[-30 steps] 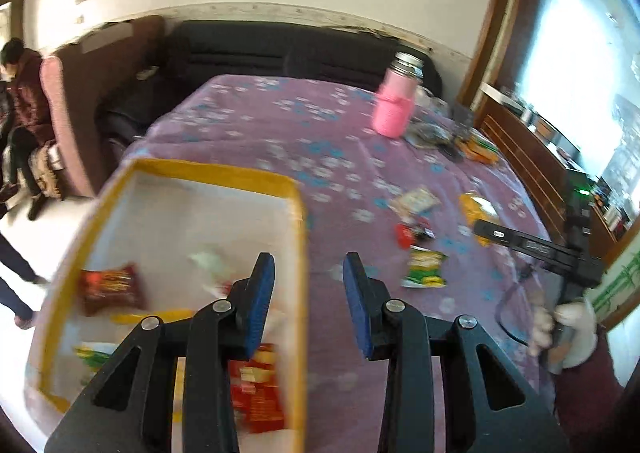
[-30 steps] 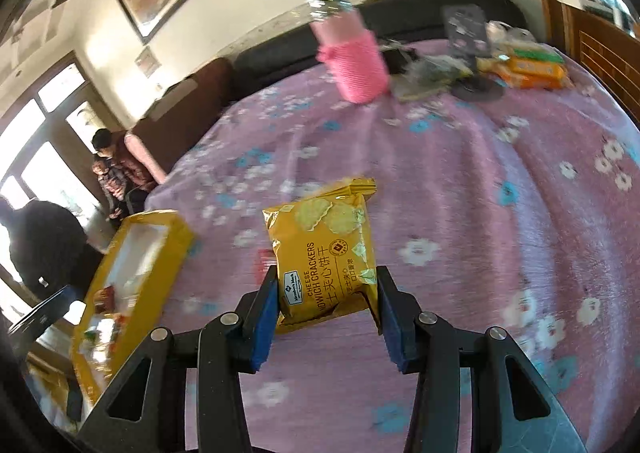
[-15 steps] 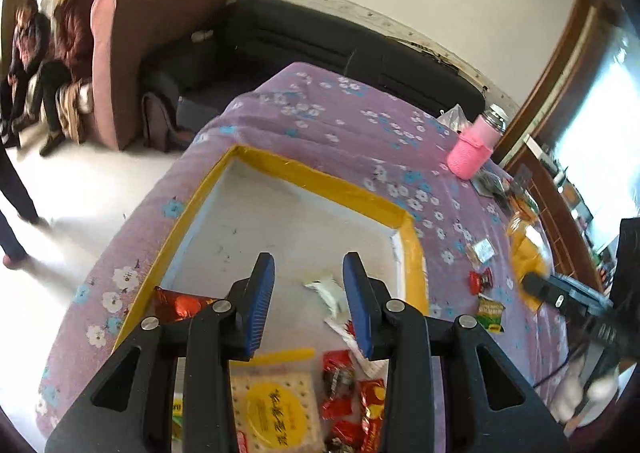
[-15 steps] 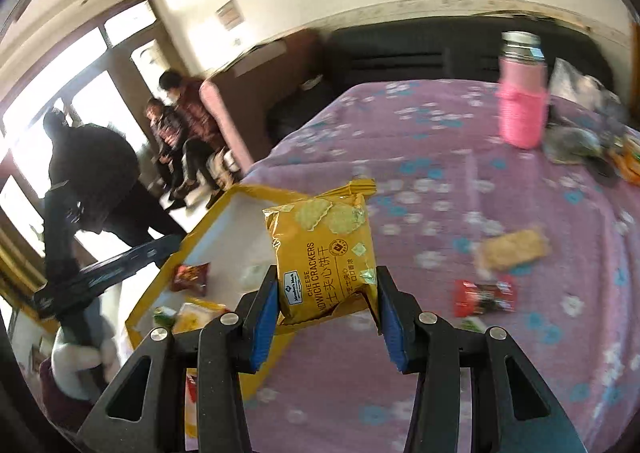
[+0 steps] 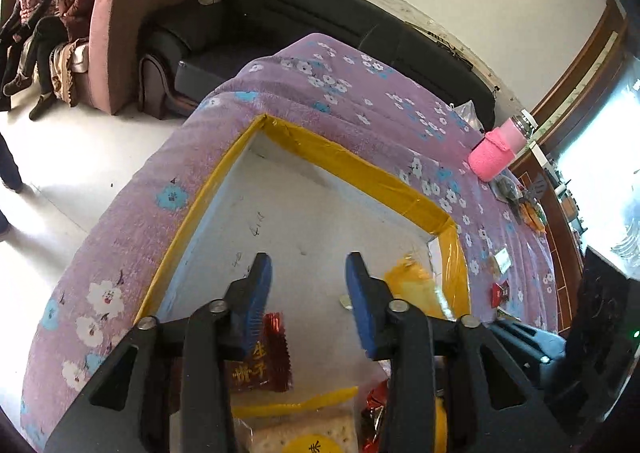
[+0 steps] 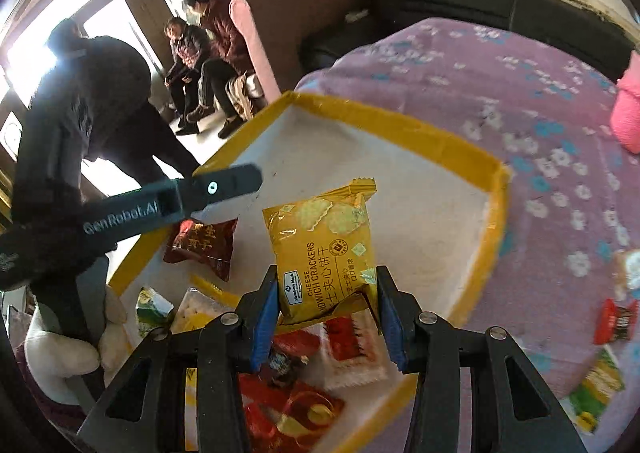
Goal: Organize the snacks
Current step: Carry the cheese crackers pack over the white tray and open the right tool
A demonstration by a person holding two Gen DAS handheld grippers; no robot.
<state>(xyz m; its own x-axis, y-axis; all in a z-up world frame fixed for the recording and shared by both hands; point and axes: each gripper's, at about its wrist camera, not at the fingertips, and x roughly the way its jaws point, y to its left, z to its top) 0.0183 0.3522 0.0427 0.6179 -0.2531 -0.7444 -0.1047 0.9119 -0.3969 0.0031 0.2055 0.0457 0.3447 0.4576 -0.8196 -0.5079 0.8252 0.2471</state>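
Observation:
My right gripper (image 6: 326,307) is shut on a yellow cheese cracker packet (image 6: 324,245), which it holds upright above the white tray with the yellow rim (image 6: 400,125). In the left wrist view that packet (image 5: 412,285) shows blurred at the tray's right side. My left gripper (image 5: 307,273) hangs over the tray (image 5: 352,165) with its jaws opening and nothing between them. One of its fingers (image 6: 228,183) reaches in from the left. Under it lies a dark red packet (image 5: 260,361). Several more packets lie at the tray's near end (image 6: 288,409).
A red snack (image 6: 614,321) and a green packet (image 6: 596,385) lie on the purple flowered cloth (image 5: 360,93) right of the tray. A pink bottle (image 5: 494,155) stands further back. Two people (image 6: 208,49) sit on an armchair beyond the table's edge; a black sofa (image 5: 320,13) lines the wall.
Both views swung left from the cloth to above the tray. The right gripper brought the cracker packet over the tray. The left jaws have spread wider.

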